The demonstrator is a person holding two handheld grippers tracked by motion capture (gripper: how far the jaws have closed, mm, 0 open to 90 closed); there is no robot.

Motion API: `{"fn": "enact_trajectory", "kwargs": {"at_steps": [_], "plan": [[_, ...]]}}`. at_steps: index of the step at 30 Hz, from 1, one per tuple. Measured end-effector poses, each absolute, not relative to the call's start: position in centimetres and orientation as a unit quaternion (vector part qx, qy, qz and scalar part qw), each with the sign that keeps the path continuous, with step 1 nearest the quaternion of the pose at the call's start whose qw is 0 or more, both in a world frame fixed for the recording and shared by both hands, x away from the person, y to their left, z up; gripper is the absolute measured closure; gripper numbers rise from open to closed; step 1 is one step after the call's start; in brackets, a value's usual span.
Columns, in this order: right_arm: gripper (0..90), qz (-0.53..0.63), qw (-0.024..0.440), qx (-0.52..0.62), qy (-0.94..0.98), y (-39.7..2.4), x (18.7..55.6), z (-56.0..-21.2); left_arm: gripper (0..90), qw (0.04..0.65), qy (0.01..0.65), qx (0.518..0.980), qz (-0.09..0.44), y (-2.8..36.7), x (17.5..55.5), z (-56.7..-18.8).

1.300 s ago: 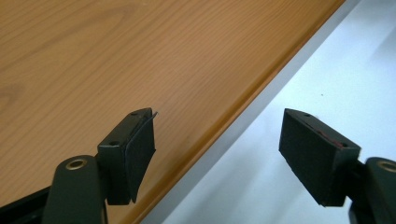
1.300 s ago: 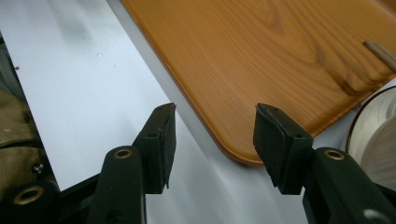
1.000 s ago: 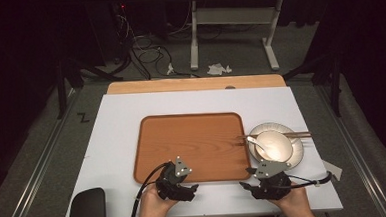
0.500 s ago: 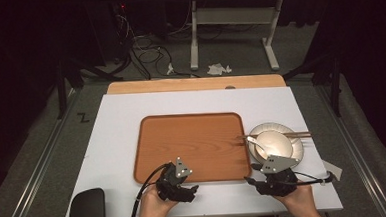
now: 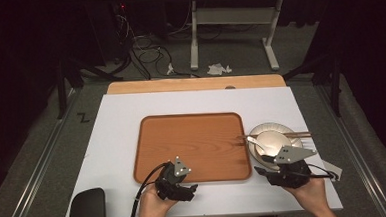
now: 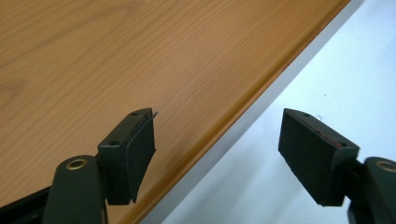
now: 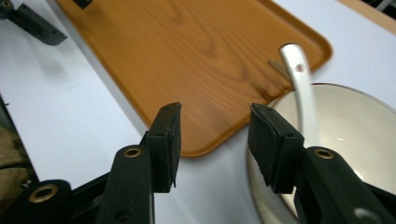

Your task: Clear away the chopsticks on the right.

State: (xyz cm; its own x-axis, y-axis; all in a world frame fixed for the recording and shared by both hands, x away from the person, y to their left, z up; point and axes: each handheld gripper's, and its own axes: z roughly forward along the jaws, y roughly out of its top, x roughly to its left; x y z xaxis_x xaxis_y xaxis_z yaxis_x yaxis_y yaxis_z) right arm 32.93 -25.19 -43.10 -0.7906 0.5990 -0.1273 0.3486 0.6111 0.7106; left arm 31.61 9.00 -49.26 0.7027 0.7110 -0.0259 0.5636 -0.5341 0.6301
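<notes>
A lab: dark curtains (image 5: 23, 52), floor cables (image 5: 142, 46), white worktable (image 5: 111, 123).

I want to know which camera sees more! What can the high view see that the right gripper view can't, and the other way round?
High view alone: the chopsticks lying across the bowl, both hands, the floor and cables beyond the table. Right gripper view alone: a close look at the right gripper with its jaws apart, empty. Both: the wooden tray, the white bowl, the white spoon resting in it, and the white table.
</notes>
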Motion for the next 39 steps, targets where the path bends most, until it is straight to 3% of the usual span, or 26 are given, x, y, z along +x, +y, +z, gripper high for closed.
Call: {"fn": "enact_trajectory", "kwargs": {"at_steps": [13, 18, 25, 39], "plan": [[58.7, 0.336, 0.229, 0.307, 0.86, -29.4, 36.4, -40.0, 27.0, 0.314, 0.367, 0.868, 0.119, 9.1, 31.6, -49.2], [59.5, 0.338, 0.225, 0.336, 0.85, -30.9, 38.6, -39.7, 27.0, 0.317, 0.369, 0.865, 0.119, 9.2, 31.6, -49.1], [61.9, 0.288, 0.219, 0.397, 0.843, -33.5, 43.0, -41.3, 26.9, 0.314, 0.37, 0.866, 0.118, 9.2, 31.6, -49.3], [63.3, 0.2, 0.178, 0.452, 0.851, -35.7, 47.2, -44.5, 26.9, 0.31, 0.37, 0.868, 0.116, 9.0, 31.8, -49.5]]}}
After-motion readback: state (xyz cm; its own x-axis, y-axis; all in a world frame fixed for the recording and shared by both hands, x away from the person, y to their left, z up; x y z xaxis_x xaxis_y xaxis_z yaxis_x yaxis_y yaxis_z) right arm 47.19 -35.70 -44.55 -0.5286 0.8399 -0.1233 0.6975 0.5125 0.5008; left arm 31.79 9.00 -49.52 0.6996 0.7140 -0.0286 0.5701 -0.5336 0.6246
